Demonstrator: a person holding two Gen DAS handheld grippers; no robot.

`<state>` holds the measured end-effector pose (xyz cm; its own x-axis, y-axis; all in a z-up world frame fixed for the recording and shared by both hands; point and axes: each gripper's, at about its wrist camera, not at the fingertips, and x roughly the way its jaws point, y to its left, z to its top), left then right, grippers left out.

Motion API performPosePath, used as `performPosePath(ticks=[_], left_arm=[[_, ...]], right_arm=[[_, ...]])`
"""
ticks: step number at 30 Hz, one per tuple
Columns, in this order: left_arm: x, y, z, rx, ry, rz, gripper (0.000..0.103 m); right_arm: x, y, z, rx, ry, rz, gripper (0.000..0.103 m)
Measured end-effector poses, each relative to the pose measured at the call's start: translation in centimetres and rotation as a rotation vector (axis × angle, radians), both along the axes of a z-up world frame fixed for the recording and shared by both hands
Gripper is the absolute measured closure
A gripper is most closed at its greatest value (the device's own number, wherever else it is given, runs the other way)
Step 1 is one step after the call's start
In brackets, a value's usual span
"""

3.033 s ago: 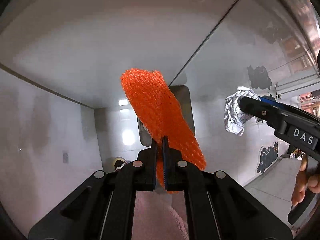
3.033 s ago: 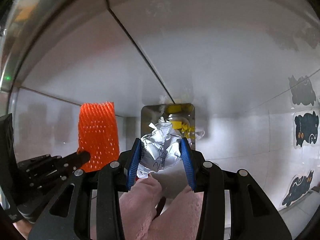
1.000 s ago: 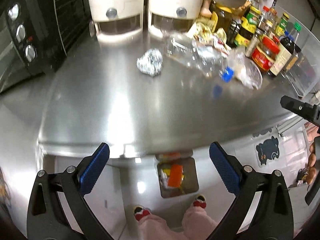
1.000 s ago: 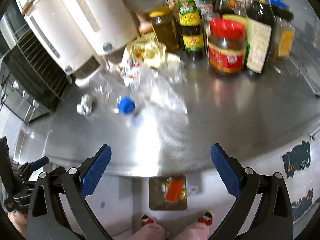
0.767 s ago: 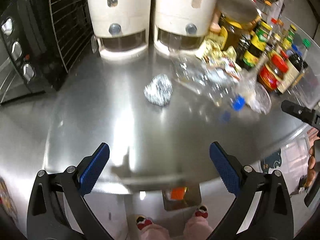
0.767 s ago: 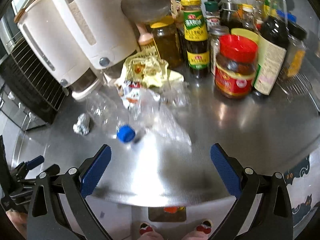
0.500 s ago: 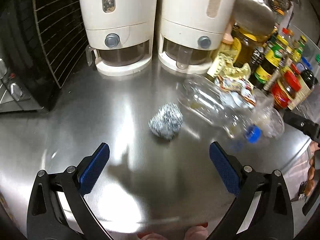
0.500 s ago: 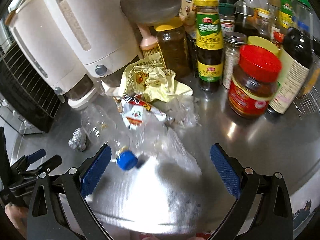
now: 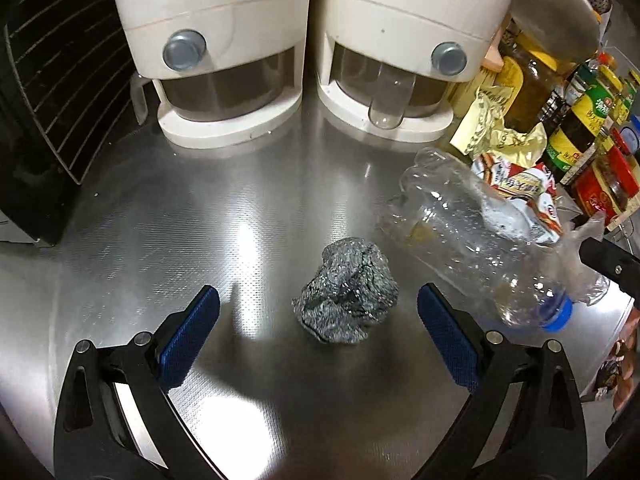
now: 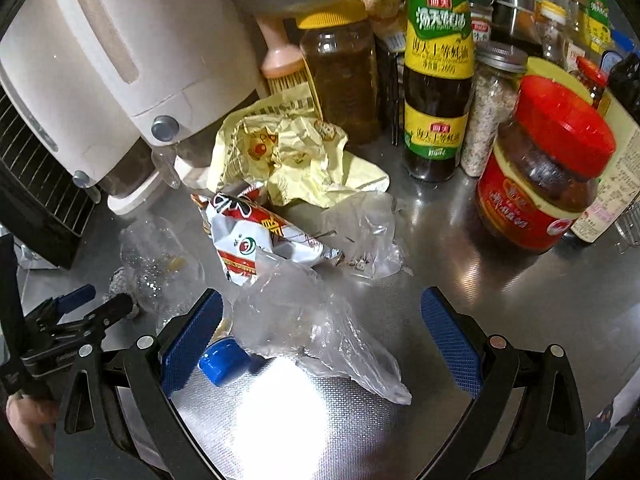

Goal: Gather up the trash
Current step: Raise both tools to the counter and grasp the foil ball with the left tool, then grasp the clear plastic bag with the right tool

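Trash, five loose pieces on a brushed steel counter point(image 9: 168, 232).

Foil ball point(image 9: 347, 291): crumpled, silver-grey, lying on the counter between the spread fingers of the left tool point(image 9: 319, 312), nearer the right finger and touching neither. Left tool wide apart, holding nothing.

Plastic bottle point(image 9: 468, 236): clear, crushed, on its side at 2 o'clock from the foil ball, blue cap point(image 10: 222, 360) toward the counter's near edge. In the right wrist view the cap sits just beside the left finger of the right tool point(image 10: 322, 330).

Clear plastic bag point(image 10: 320, 328): crumpled, lying between the spread fingers of the right tool, partly over the bottle's neck. Right tool wide apart, gripping nothing.

Red and white snack wrapper point(image 10: 256, 240): at 11 o'clock from the bag, touching it.

Yellow wrapper point(image 10: 296, 160): crumpled, at 12 o'clock from the snack wrapper, against the jars.

Surroundings: two white dispensers point(image 9: 224, 44) with grey knobs at the back of the counter, 12 o'clock from the foil ball. Black wire rack point(image 9: 52, 80) at 10 o'clock. Sauce bottles and a red-lidded jar point(image 10: 540, 176) crowd the back at 1 o'clock from the right tool. Strong light glare on the steel near both tools.
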<state>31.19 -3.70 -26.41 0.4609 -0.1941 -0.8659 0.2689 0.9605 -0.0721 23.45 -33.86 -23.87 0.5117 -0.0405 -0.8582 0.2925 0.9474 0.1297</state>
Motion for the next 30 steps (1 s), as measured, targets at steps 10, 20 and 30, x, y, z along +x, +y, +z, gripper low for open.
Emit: performPosePath(ticks=[10, 20, 30], left_arm=[[0.8, -0.8, -0.8, 0.032, -0.003, -0.026, 0.052], [-0.3, -0.9, 0.2, 0.035, 0.005, -0.036, 0.061], [-6.0, 0.0, 4.4, 0.012, -0.062, -0.028, 0.061]], right_arm=[[0.3, -0.4, -2.0, 0.050, 0.037, 0.020, 0.043], [-1.1, -0.2, -0.8, 0.057, 0.015, 0.025, 0.075], [-4.6, 0.3, 3.2, 0.044, -0.067, 0.036, 0.075]])
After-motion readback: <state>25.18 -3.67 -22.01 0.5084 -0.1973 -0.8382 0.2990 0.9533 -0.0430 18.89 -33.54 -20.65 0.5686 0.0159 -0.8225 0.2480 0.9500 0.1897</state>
